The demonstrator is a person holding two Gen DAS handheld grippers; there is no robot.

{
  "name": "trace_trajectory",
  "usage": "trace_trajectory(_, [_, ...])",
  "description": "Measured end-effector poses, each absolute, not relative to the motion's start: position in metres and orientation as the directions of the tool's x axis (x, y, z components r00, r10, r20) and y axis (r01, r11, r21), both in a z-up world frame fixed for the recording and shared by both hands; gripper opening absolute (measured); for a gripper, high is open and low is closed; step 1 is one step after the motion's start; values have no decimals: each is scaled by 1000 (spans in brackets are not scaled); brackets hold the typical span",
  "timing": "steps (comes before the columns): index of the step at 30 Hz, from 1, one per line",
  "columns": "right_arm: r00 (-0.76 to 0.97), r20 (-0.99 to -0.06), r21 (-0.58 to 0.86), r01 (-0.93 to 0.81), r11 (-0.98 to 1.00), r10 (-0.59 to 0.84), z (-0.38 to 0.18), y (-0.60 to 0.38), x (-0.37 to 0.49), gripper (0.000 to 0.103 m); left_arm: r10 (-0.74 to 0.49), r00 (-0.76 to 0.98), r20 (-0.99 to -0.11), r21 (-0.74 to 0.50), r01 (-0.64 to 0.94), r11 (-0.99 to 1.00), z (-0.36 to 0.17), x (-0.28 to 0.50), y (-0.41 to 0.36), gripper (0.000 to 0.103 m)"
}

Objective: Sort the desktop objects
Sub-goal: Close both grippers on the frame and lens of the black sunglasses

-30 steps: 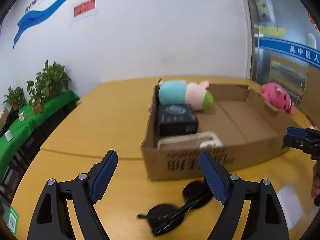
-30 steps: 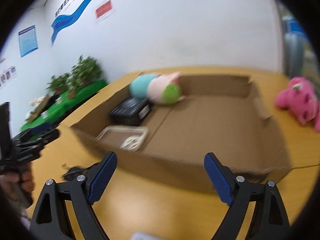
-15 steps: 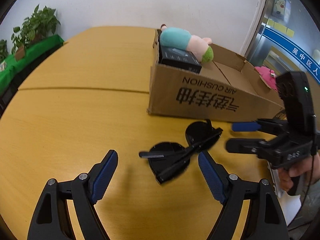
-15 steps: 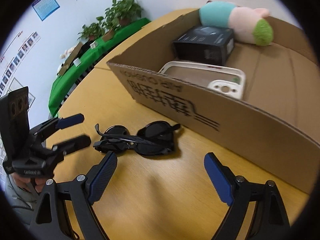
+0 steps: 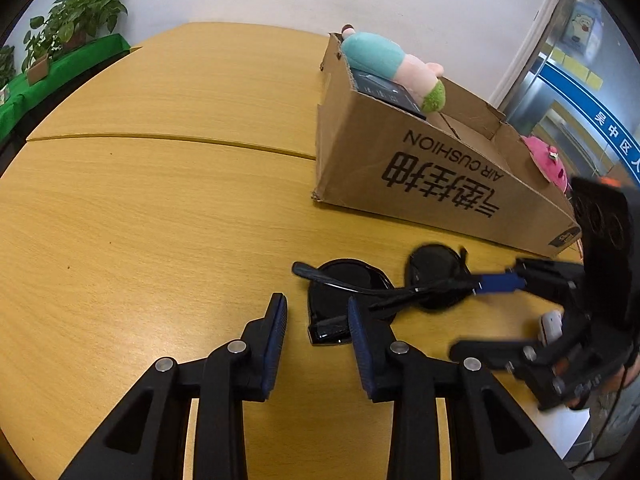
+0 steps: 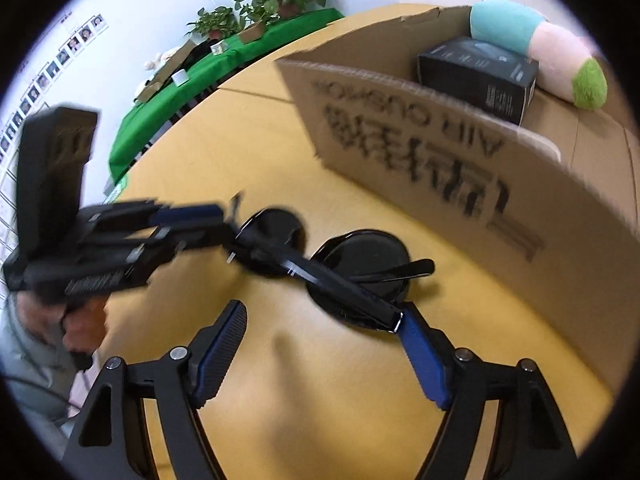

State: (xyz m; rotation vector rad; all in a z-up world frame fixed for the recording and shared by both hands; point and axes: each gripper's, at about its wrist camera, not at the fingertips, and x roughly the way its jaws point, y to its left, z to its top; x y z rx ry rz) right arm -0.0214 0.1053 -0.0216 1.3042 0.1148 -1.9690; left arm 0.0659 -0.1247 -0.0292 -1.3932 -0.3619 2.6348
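Note:
Black sunglasses (image 5: 376, 288) lie on the wooden table in front of a cardboard box (image 5: 440, 176); they also show in the right wrist view (image 6: 320, 268). My left gripper (image 5: 318, 340) is half closed and empty, its right finger touching the glasses' near lens. My right gripper (image 6: 324, 344) is open, its right finger against a temple arm end. The box (image 6: 440, 148) holds a teal-and-pink plush (image 5: 392, 64), a black carton (image 6: 480, 76) and a white tray.
A pink plush (image 5: 548, 164) sits behind the box's right end. Potted plants (image 5: 72, 12) stand on a green-covered side table at far left. Wide bare tabletop (image 5: 160, 200) lies left of the box. Something small and white (image 5: 550, 326) shows by the right gripper.
Both grippers have dropped toward the table and closed in on the sunglasses from opposite sides. My left gripper's jaws have narrowed markedly. The sunglasses lie in about the same spot.

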Motion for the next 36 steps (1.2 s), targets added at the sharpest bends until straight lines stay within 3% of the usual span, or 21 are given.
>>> trace_trajectory(7, [-86,-801,418,628,-656,-592,-19,112,30,77,247,-554,-795,-282,-22,-959,-31,46,-124,33])
trace_trajectory(13, [-189,-806,359,598,-716,-561,6,151,34,77,295,-553,-779,-354,-1,-935,-19,45,-126,33])
trace_trajectory(19, [-227,-797,340,596,-727,-559,2,147,4,77,380,-521,-765,-455,18,-891,-18,51,-120,52])
trace_trajectory(27, [-170,-804,345,647,-680,-570,-22,109,4,77,473,-460,-752,-559,63,-827,-39,48,-111,55])
trace_trajectory(31, [-225,-803,311,631,-711,-552,-22,113,3,51,472,-457,-754,-543,29,-839,-39,45,-97,52])
trace_trajectory(36, [-250,-803,290,630,-721,-541,-22,122,11,51,472,-458,-753,-538,18,-843,-39,42,-91,46])
